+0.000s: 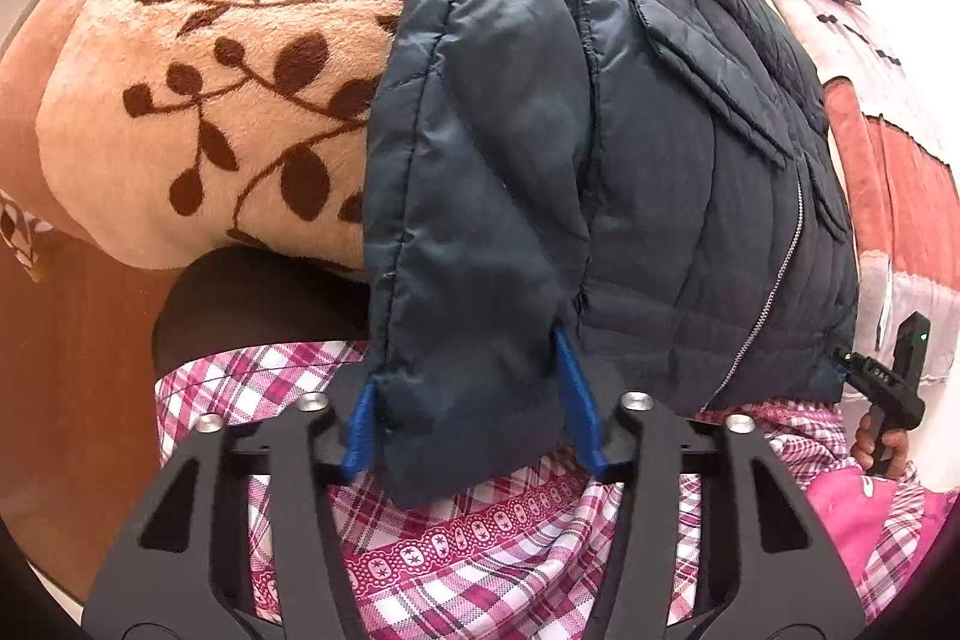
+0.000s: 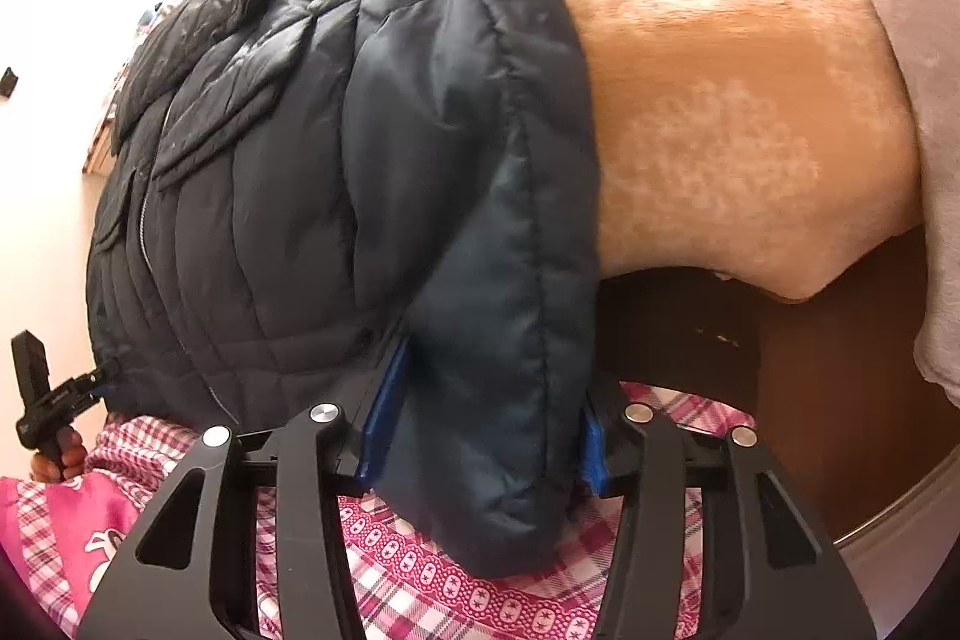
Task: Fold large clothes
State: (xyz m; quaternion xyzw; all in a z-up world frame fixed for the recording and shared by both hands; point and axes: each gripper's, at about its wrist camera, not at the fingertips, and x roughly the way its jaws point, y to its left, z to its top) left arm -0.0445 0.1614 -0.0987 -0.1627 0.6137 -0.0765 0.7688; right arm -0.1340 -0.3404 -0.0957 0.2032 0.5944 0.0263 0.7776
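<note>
Basically puffy jacket (image 1: 600,130) is light, soft, slippery; left gripper (image 1: 474,418) & right gripper (image 2: 480,424) each half-closed on cuffs at 6 o'clock.

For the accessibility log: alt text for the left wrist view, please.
The left gripper clamps a sleeve cuff of a dark navy quilted jacket lying on a peach blanket with brown leaves. Pink plaid fabric shows below.

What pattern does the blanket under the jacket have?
Beige blanket with brown leafy vines; clearest in the left wrist view.
</note>
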